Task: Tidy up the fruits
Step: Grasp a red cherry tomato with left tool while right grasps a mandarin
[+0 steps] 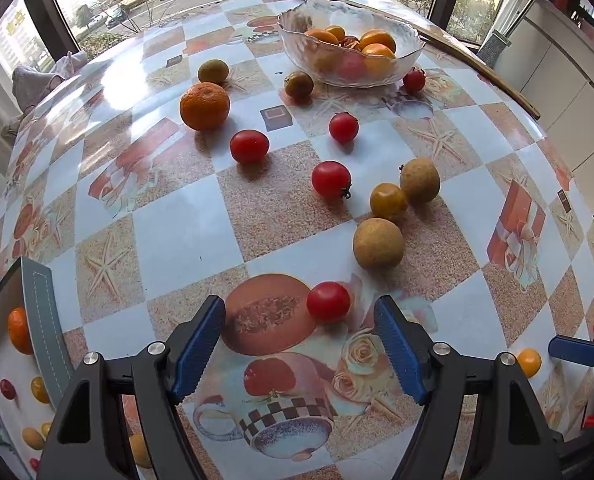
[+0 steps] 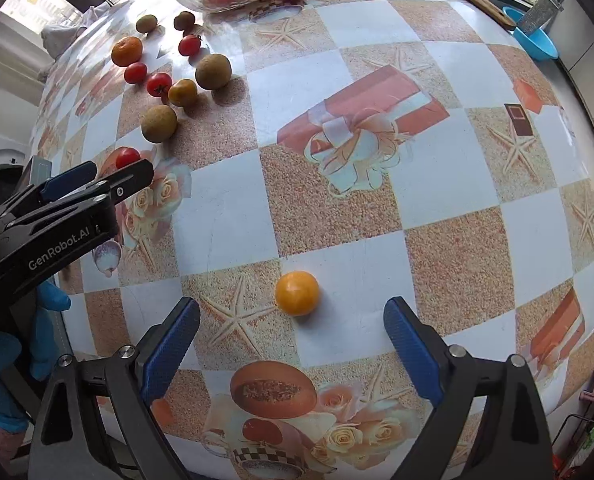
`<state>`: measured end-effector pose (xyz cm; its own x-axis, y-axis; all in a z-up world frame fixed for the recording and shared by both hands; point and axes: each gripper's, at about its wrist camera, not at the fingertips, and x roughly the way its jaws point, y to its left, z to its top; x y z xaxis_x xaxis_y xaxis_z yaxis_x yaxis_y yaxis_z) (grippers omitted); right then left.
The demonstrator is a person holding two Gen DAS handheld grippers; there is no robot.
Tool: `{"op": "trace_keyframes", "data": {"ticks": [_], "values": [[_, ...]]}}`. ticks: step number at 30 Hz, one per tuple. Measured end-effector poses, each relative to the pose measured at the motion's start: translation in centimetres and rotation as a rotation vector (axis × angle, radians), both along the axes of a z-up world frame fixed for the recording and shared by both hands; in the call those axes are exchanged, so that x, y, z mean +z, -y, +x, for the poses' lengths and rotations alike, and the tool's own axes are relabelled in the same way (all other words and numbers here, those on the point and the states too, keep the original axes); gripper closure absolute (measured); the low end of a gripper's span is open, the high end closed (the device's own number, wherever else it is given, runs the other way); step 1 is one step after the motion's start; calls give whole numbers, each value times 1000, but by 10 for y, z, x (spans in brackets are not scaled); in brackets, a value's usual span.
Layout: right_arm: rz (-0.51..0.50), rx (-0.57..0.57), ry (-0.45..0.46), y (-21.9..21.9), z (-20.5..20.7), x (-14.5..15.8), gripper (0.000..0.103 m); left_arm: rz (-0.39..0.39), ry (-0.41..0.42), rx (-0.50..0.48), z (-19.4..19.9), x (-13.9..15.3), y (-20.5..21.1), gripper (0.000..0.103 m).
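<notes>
Left tool (image 1: pixel 300 344): jaws spread wide, gripping nothing, low over the tabletop (image 1: pixel 185 236); a red cherry tomato (image 1: pixel 328 301) sits just ahead between its blue fingers.
Right tool (image 2: pixel 293 346): wide open too, empty, with a yellow-orange tomato (image 2: pixel 297 293) lying just in front of the gap.
Glass bowl (image 1: pixel 351 42): at the far end, holding oranges and a red fruit.
Orange (image 1: pixel 205 106): loose, left of the bowl.
Brown round fruits (image 1: pixel 378 243): two, near mid-table, one yellow tomato (image 1: pixel 388 200) between them.
Red tomatoes (image 1: pixel 331 179): scattered singly between the orange and the bowl.
</notes>
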<state>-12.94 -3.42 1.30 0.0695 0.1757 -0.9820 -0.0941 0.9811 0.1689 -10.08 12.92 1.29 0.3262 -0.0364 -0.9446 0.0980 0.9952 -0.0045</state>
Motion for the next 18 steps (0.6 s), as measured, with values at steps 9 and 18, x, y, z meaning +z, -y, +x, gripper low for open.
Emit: {"op": "trace_keyframes", "data": {"ticks": [9, 18], "values": [[-98, 92, 65, -21, -1, 0, 27, -4, 14, 3, 6, 0, 6, 34], [-177, 174, 116, -31, -7, 3, 68, -35, 19, -3, 6, 6, 7, 82]]}}
